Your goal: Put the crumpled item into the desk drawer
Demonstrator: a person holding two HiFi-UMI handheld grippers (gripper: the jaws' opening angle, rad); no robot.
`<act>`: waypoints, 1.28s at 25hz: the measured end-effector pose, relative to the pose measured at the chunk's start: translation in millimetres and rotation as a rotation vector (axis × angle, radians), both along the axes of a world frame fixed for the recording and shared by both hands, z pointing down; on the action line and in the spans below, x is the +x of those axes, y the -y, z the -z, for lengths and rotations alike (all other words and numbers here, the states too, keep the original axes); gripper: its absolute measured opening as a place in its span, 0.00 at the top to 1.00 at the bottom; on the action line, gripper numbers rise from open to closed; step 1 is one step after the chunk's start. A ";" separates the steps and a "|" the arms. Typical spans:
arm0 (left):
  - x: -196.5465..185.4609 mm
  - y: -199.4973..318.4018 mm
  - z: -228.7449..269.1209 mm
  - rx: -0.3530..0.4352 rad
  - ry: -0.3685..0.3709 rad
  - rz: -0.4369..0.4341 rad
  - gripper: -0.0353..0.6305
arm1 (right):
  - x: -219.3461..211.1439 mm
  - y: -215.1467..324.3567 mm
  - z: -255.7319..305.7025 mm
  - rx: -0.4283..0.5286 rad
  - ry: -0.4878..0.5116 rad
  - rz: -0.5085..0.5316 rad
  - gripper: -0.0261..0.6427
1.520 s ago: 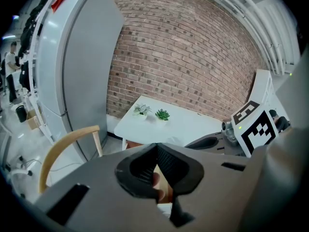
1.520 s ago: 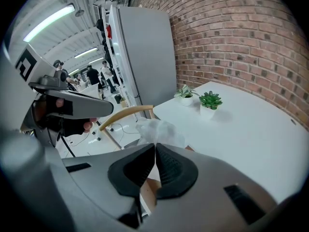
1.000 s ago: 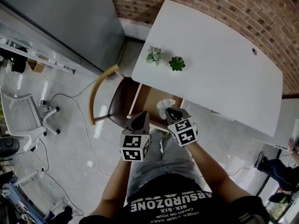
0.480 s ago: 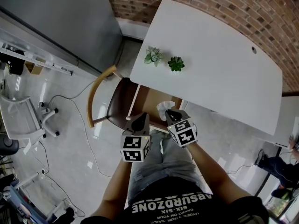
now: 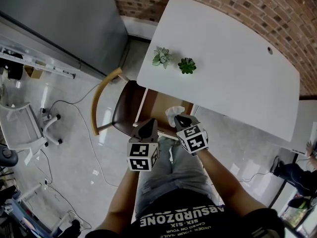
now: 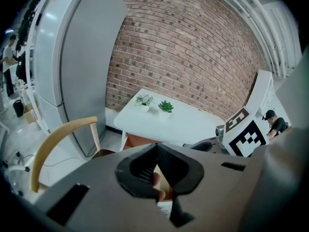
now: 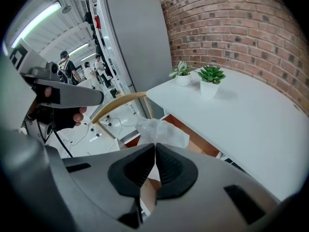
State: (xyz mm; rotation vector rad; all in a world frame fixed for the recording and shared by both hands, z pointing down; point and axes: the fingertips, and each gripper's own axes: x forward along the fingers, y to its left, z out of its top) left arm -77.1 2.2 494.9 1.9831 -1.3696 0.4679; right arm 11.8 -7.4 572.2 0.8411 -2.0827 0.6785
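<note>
– Brick wall behind, white desk (image 5: 233, 68) in front: where is the crumpled item (image 5: 173, 113)?
– Just off the desk's near edge, above the brown drawer (image 5: 159, 104) that juts out beneath it. The right gripper (image 5: 179, 119) pinches it in closed jaws.
– And the left gripper (image 5: 150, 125)?
– Beside the right one, slightly further from the desk, jaws together and empty.

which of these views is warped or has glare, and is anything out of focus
Head view: evenly lit and sharp, with pale glare patches on the glossy floor. Left gripper view: strong fisheye bows the brick wall, corners go black. Right gripper view: same bowing, a ceiling light strip blows out, and the crumpled item close to the lens looks soft.
</note>
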 end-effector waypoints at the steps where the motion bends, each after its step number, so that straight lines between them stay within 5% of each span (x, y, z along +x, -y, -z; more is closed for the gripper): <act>1: -0.2 0.3 -1.0 -0.001 -0.001 -0.001 0.94 | -0.5 0.2 -1.7 -0.002 0.000 0.000 0.96; 32: 0.6 17.8 -42.7 -0.065 0.012 -0.040 0.94 | -0.3 7.3 -56.2 -0.075 -0.048 -0.002 0.96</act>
